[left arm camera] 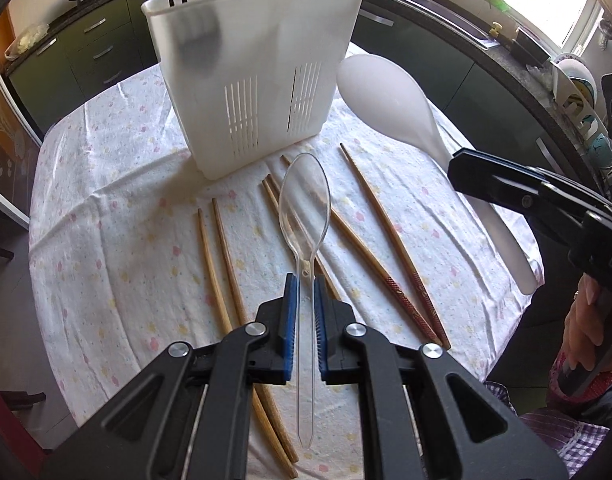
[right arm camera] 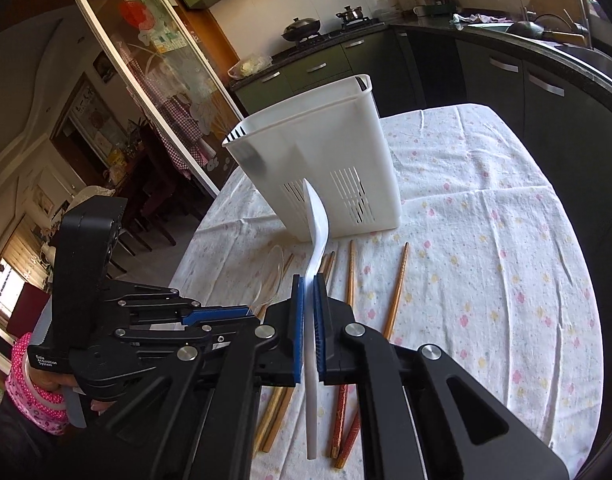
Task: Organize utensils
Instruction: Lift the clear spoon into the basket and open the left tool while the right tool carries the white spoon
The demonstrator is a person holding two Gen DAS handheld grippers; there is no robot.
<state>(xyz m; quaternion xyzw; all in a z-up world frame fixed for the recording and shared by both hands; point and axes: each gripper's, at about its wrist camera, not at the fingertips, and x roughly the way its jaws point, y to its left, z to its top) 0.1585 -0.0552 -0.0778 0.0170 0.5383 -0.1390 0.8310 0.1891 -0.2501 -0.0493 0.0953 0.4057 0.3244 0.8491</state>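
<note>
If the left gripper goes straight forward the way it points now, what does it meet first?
Most likely the white utensil basket. The left gripper, shut on the clear plastic spoon, points toward the basket's front wall, so the spoon's bowl would probably touch first. Depth is unclear.

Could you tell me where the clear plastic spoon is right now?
The clear plastic spoon is clamped by its handle in the left gripper, bowl forward, above the chopsticks and in front of the white utensil holder.
</note>
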